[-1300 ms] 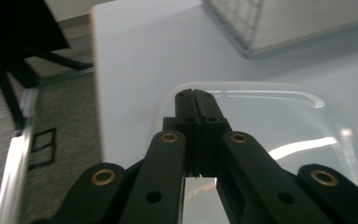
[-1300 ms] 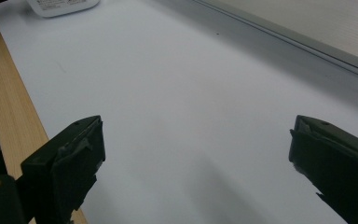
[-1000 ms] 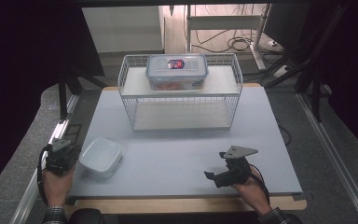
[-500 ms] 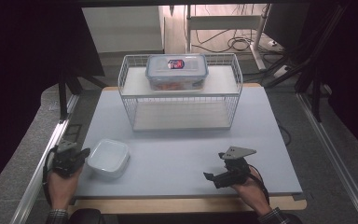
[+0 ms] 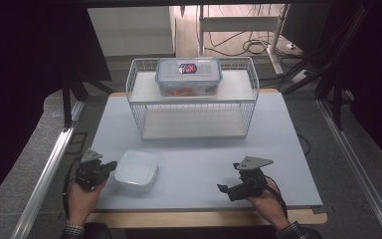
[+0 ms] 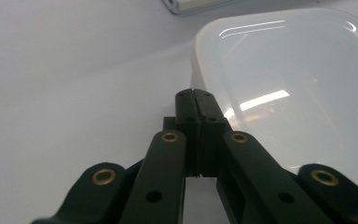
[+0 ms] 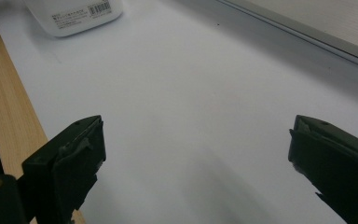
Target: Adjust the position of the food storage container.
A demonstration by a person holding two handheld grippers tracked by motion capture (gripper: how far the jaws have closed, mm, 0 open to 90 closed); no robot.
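Note:
A white square container sits on the pale mat near the front left. My left gripper is shut with nothing between its jaws. Its tips rest against the container's left side. In the left gripper view the closed jaws of the left gripper meet at the rim of the container. My right gripper lies low near the front right, open and empty. In the right gripper view the right gripper spreads wide over bare mat, and the container shows far off with a barcode label.
A white wire rack stands at the back middle of the mat. A clear lidded box with reddish contents sits on its top shelf. A wooden table edge runs along the front. Metal rails flank both sides.
My left gripper has slid to the right along the mat, and the white container has shifted right with it. The right gripper has stayed put.

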